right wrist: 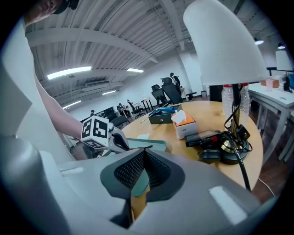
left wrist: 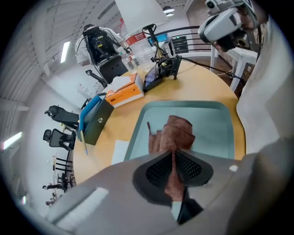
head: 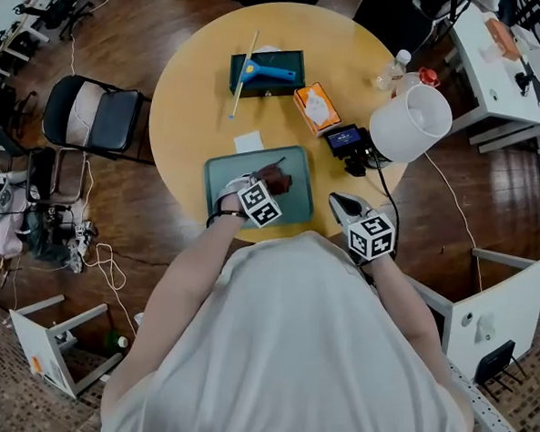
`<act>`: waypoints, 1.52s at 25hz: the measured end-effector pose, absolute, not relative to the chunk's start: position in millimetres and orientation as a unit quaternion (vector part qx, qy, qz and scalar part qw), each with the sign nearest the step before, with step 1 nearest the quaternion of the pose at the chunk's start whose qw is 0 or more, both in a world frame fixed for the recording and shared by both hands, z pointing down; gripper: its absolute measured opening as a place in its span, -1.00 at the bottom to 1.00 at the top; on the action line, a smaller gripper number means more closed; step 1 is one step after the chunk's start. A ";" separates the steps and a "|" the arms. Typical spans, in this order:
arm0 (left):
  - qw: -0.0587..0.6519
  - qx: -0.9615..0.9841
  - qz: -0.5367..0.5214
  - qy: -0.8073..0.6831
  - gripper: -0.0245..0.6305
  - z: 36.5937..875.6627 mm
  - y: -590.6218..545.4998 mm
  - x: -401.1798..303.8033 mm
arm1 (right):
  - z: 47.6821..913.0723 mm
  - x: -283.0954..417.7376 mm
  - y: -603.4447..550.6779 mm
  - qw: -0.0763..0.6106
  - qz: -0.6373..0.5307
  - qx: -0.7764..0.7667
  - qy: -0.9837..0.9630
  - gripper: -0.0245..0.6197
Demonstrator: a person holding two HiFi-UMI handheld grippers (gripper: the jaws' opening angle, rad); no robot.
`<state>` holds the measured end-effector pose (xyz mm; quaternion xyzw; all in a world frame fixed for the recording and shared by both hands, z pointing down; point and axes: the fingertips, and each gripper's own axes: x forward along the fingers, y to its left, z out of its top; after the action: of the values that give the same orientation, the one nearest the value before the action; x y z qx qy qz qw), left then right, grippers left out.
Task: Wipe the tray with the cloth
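Note:
A teal tray (head: 226,180) lies near the front edge of the round yellow table (head: 191,87). A brown cloth (head: 280,177) rests bunched on the tray. My left gripper (head: 265,185) is over the tray and shut on the cloth (left wrist: 178,131); the cloth runs between its pads and spreads onto the tray (left wrist: 209,126). My right gripper (head: 341,205) hovers just right of the tray over the table's edge. In the right gripper view my right gripper (right wrist: 144,158) has its tips together and holds nothing, with the tray (right wrist: 156,145) and left gripper (right wrist: 110,140) beyond.
Behind the tray are a white paper slip (head: 249,142), a dark box (head: 267,73) with a blue tool, an orange tissue box (head: 317,107), a small black device (head: 345,138), a white lamp (head: 410,121) and a water bottle (head: 395,70). A black chair (head: 94,116) stands left.

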<state>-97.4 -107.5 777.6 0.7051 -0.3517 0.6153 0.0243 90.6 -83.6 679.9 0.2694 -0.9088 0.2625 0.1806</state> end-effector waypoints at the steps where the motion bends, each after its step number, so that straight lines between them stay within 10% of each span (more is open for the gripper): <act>1: 0.025 0.702 0.618 -0.353 -0.84 777.1 -102.4 -109.9 | 679.8 85.4 -82.0 0.180 0.263 0.268 -0.909 -0.91; 13: 0.055 0.675 0.625 -0.387 -0.84 776.2 -56.5 -226.6 | 684.4 38.7 -67.1 0.195 0.260 0.256 -0.911 -0.91; 38: 0.060 0.700 0.611 -0.366 -0.84 780.4 -109.2 -189.0 | 689.6 60.1 -70.1 0.187 0.279 0.309 -0.890 -0.91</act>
<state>-189.0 -109.2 780.4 0.6995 -0.3658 0.6109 0.0602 60.1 -70.1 689.6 0.3087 -0.8899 0.2789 0.1873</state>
